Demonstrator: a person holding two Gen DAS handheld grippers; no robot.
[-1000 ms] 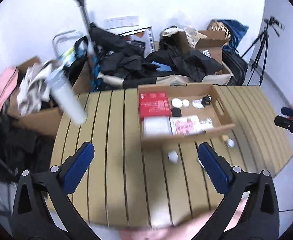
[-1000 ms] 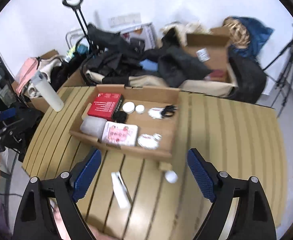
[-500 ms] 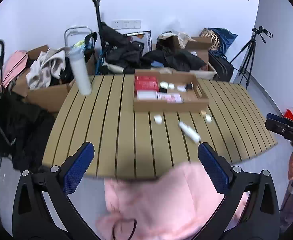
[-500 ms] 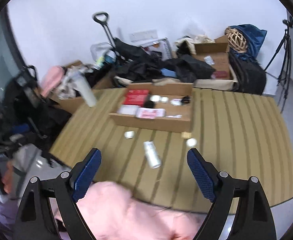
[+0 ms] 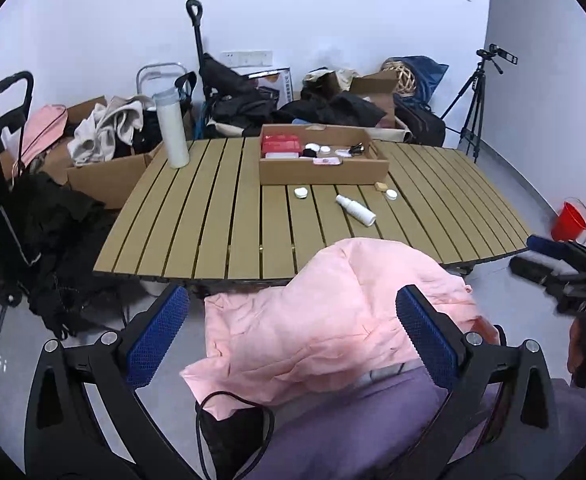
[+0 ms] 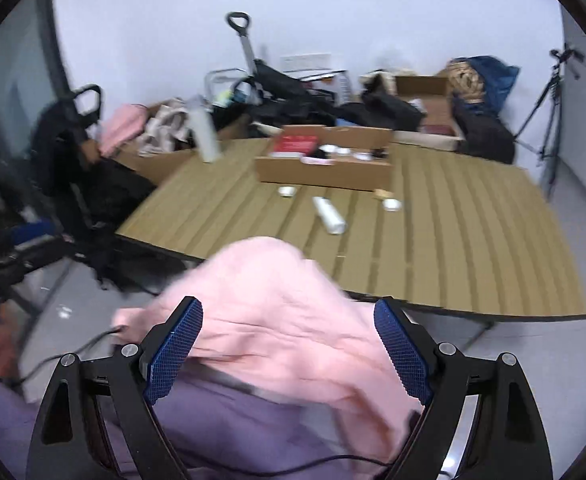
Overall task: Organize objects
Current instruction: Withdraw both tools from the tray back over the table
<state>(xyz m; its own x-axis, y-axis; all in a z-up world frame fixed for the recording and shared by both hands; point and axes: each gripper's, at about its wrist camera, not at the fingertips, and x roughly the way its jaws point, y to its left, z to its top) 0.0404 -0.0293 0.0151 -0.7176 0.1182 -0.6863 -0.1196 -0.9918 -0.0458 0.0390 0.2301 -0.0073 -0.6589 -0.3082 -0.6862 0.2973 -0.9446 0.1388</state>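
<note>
Left gripper (image 5: pixel 293 332) spread wide, nothing between its blue pads, hanging over a pink garment (image 5: pixel 333 320) on the person's lap, short of the table's near edge. Right gripper (image 6: pixel 289 344) likewise gaping and empty, above the same pink garment (image 6: pixel 277 312) and purple trousers (image 6: pixel 213 420); that view somewhat blurred. Beyond both, a slatted tan table (image 5: pixel 213 220). Toward its far side, a shallow cardboard box (image 5: pixel 323 168) holding a red packet (image 5: pixel 281 144) at its left end, then small white discs and dark bits too small to name. Just in front of the box, on bare slats: a small white round lid (image 5: pixel 301 192), a white bottle (image 5: pixel 355 210) lying on its side, a small tan block (image 5: pixel 381 186) and another white lid (image 5: pixel 391 194) beside it. At the far left corner of the table, a tall white flask (image 5: pixel 171 130) standing upright. Behind the table, heaps of dark clothing and open cartons against a white wall; a tripod (image 5: pixel 473 112) at right, a red bucket (image 5: pixel 569 220) on the floor.
</note>
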